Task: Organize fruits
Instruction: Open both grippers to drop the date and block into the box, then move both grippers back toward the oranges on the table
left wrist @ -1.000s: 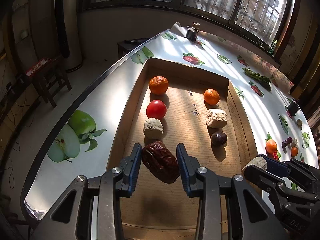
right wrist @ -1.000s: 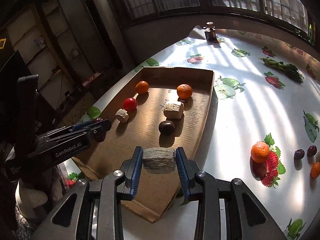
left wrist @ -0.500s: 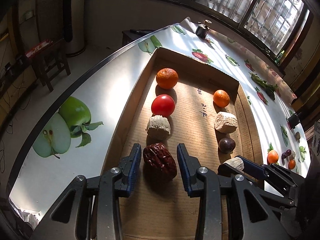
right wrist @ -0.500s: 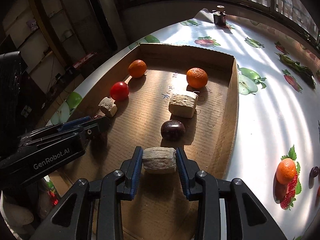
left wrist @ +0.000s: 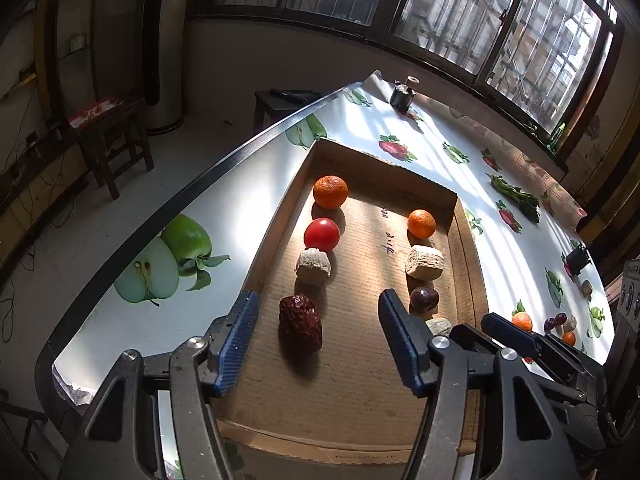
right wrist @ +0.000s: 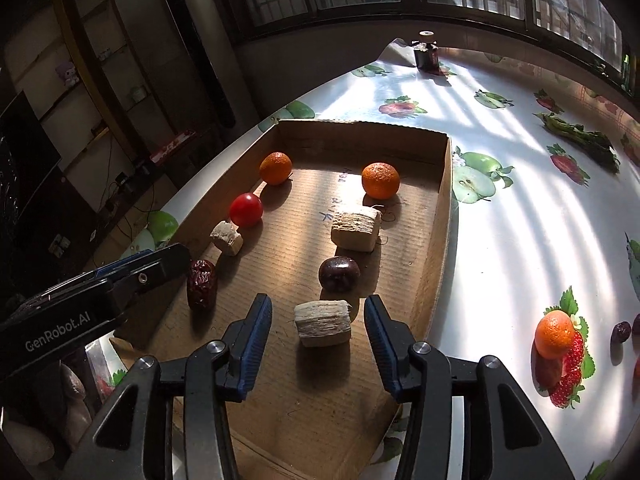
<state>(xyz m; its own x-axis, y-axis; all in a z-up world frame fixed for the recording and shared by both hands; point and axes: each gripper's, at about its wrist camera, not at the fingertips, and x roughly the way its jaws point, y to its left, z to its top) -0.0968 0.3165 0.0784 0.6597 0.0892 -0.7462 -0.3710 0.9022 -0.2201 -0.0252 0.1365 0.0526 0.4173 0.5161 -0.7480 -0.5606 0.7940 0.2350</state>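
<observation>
The left gripper (left wrist: 316,342) is opening; a dried date (left wrist: 300,323) lies between its jaws on the cardboard tray (left wrist: 466,276), touching neither pad. The right gripper (right wrist: 318,338) is opening as well, with a pale fibrous chunk (right wrist: 322,323) resting free between its jaws. Beyond the date sit another pale chunk (left wrist: 313,267), a tomato (left wrist: 321,235) and an orange (left wrist: 330,192). Ahead of the right gripper sit a dark round fruit (right wrist: 339,274), a larger chunk (right wrist: 355,228) and an orange (right wrist: 380,181).

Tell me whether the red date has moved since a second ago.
Yes. The red date was hanging between the left gripper pads; now it lies released on the cardboard tray floor, just behind the pale chunk.
</observation>
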